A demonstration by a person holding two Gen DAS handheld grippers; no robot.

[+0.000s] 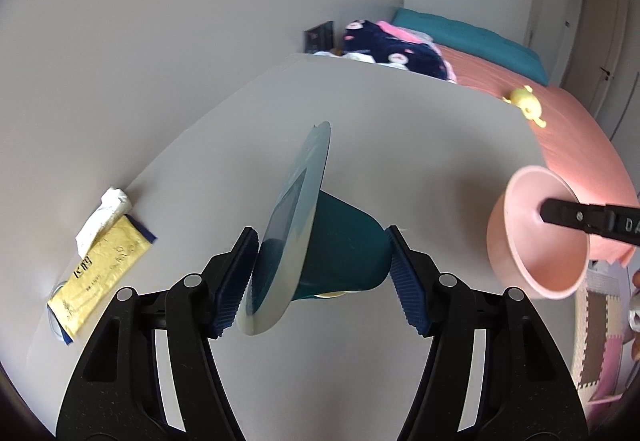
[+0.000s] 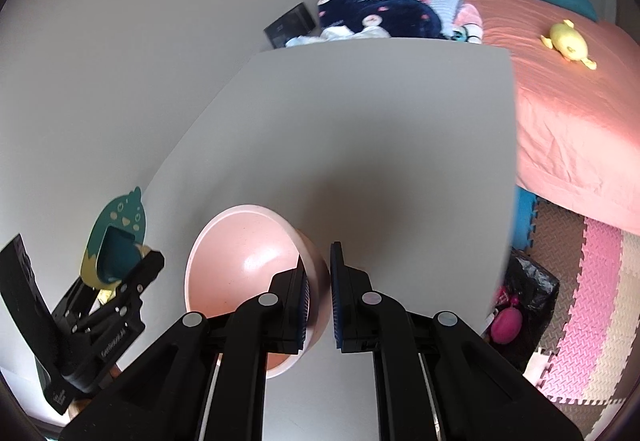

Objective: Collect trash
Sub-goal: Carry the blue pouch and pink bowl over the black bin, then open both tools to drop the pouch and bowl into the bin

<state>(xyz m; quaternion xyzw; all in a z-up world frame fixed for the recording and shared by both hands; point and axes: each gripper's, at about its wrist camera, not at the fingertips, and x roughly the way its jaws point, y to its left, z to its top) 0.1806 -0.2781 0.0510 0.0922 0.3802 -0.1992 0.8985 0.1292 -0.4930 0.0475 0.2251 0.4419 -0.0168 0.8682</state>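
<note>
Both grippers tilt steeply down over the white table. The left gripper stands half open, its pads clamped on a teal dish held up off the table. To its right, the right gripper pinches the pink bowl by its rim, jaws nearly closed; a yellow packet lies on the table, left of the left gripper.

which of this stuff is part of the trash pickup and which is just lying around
Part of the job:
- yellow wrapper and white crumpled paper on the table
- black-lined bin on the floor
- teal dish in the left gripper
- pink bowl in the right gripper

Just lying about:
- yellow toy on the bed
- navy blanket
- foam mat
</note>
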